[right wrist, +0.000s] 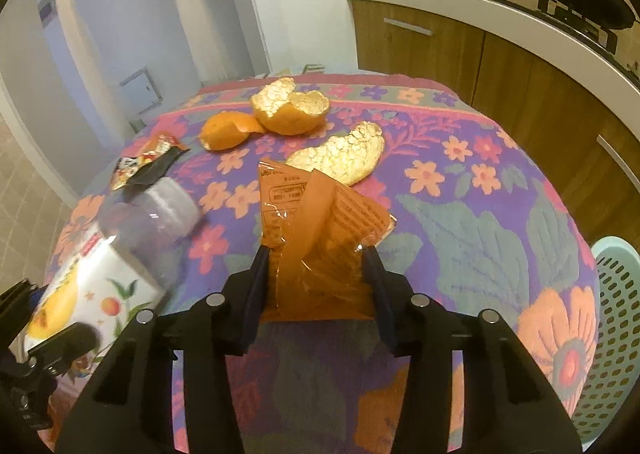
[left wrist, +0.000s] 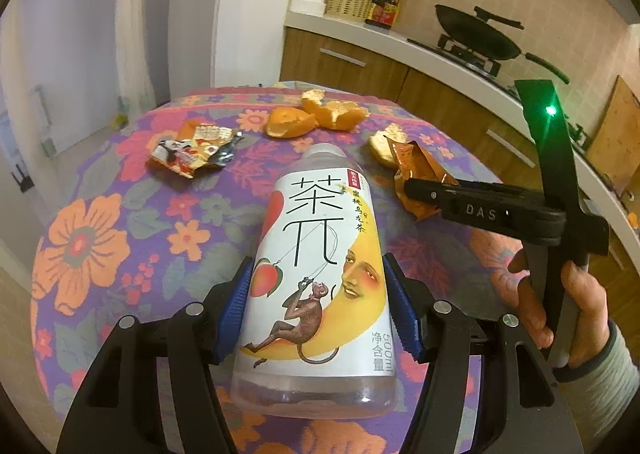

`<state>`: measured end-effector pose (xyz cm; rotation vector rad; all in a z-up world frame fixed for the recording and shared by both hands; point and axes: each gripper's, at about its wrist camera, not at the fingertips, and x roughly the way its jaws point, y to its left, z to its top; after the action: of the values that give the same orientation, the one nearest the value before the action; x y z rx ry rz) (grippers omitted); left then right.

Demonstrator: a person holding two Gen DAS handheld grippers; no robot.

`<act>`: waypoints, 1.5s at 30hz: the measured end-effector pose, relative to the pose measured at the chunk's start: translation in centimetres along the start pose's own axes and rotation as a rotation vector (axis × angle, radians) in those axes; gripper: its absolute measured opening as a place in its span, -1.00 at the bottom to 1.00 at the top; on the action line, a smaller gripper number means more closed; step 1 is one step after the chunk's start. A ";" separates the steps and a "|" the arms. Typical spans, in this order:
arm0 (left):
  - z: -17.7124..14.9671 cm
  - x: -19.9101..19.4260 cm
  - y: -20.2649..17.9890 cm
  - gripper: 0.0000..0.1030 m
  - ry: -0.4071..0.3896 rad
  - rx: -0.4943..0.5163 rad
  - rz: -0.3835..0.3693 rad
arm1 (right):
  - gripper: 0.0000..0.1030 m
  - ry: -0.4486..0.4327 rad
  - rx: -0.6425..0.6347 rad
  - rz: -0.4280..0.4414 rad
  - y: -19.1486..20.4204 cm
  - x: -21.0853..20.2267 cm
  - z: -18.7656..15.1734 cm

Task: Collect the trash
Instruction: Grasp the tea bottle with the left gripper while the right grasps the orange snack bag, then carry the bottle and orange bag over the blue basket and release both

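My left gripper point(left wrist: 318, 268) is shut on an empty tea bottle point(left wrist: 320, 206) with a white label; its blue pads press both sides, and the capped end points away over the flowered tablecloth point(left wrist: 100, 238). In the right wrist view the same bottle point(right wrist: 120, 262) is at the left. My right gripper point(right wrist: 316, 260) is shut on a crumpled orange wrapper point(right wrist: 316, 222), which fills the gap between the pads. The left wrist view shows that gripper point(left wrist: 416, 190) from the side, over the wrapper point(left wrist: 416, 162), with a hand point(left wrist: 576, 302) on its handle.
Orange peels point(right wrist: 288, 110) and one pale-side-up peel point(right wrist: 340, 158) lie at the table's far side. A colourful snack wrapper point(left wrist: 192, 150) lies far left. A teal perforated basket point(right wrist: 616, 294) stands beside the table at right. Behind runs a kitchen counter point(left wrist: 440, 54) with a wok point(left wrist: 476, 30).
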<state>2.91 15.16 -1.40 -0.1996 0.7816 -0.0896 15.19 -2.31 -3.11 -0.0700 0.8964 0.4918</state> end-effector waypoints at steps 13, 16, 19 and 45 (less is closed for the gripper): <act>1.4 -0.6 -5.5 0.16 -0.061 0.083 -0.119 | -0.18 -0.144 0.001 -0.079 -3.7 -7.2 -2.2; 1.9 -0.3 -7.5 0.16 -0.066 0.122 -0.134 | -0.18 -0.155 0.034 -0.096 -5.9 -8.3 -2.8; 2.5 0.3 -10.0 0.16 -0.069 0.157 -0.158 | -0.18 -0.172 0.055 -0.148 -8.2 -9.4 -3.5; 3.7 11.7 -30.7 0.16 0.066 0.369 -0.251 | -0.16 -0.109 0.458 -0.282 -29.1 -11.8 -13.2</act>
<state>13.64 -16.09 -0.40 0.0570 0.7887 -0.4756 12.19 -36.01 -6.59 0.2439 0.8571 0.0209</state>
